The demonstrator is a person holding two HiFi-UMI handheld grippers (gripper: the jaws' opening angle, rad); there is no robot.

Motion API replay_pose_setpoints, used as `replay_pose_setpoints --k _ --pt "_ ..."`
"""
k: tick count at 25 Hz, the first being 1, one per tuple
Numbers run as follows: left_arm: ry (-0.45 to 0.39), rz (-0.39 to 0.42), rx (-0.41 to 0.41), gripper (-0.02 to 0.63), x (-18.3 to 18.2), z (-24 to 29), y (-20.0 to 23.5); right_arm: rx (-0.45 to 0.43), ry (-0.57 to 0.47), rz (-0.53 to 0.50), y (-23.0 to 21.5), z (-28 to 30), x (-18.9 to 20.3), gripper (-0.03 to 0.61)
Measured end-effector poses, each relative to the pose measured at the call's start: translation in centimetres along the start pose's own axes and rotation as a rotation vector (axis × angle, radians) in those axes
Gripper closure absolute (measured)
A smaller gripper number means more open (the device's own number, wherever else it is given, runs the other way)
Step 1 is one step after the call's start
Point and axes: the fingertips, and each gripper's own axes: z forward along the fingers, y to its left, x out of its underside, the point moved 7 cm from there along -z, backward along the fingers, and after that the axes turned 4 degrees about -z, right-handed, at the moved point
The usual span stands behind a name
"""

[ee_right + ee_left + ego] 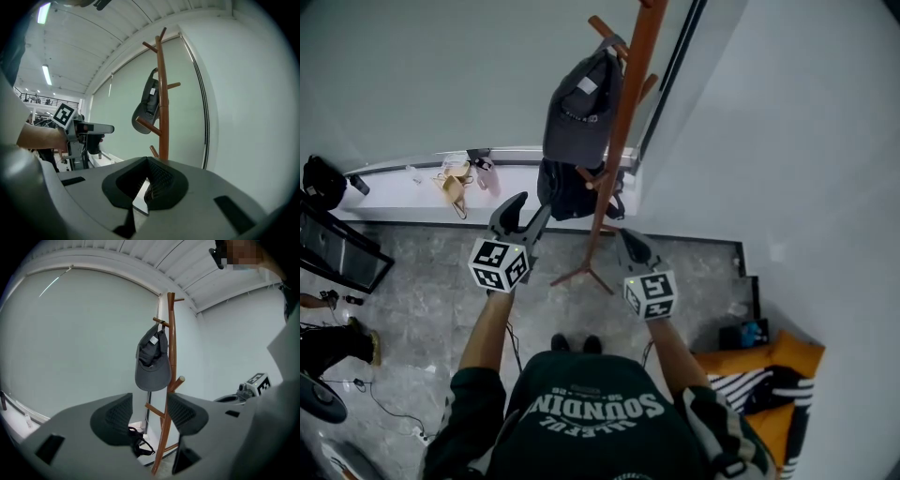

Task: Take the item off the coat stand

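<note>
A brown wooden coat stand (619, 141) rises by the window corner. A dark grey cap (581, 108) hangs from one of its upper pegs, and a black bag (567, 187) hangs lower on it. My left gripper (522, 211) is open and empty, a short way left of the pole and below the cap. In the left gripper view the cap (152, 364) and the stand (171, 380) show beyond the spread jaws of the left gripper (149, 408). My right gripper (630, 246) is shut and empty, just right of the pole. The right gripper view shows the stand (162, 103) and the cap (147, 105) ahead.
A white window sill (403, 192) with small items runs along the left. A white wall (787, 141) stands close on the right. Orange and striped clothing (769, 375) lies at the lower right. Black gear and cables sit on the grey floor at the left edge.
</note>
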Motion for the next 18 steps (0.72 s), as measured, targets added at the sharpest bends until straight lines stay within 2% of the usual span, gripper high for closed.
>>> replay_pose_setpoints --k 7,18 --pt "-0.015 0.026 0.019 0.4 -2.7 3.4 1.9 0.018 0.008 0.004 -0.5 -0.3 0.0 0.58" --pt "-0.006 0.001 0.076 0.402 -5.2 8.5 3.5 0.053 0.012 0.008 -1.1 -0.7 -0.1 0.58"
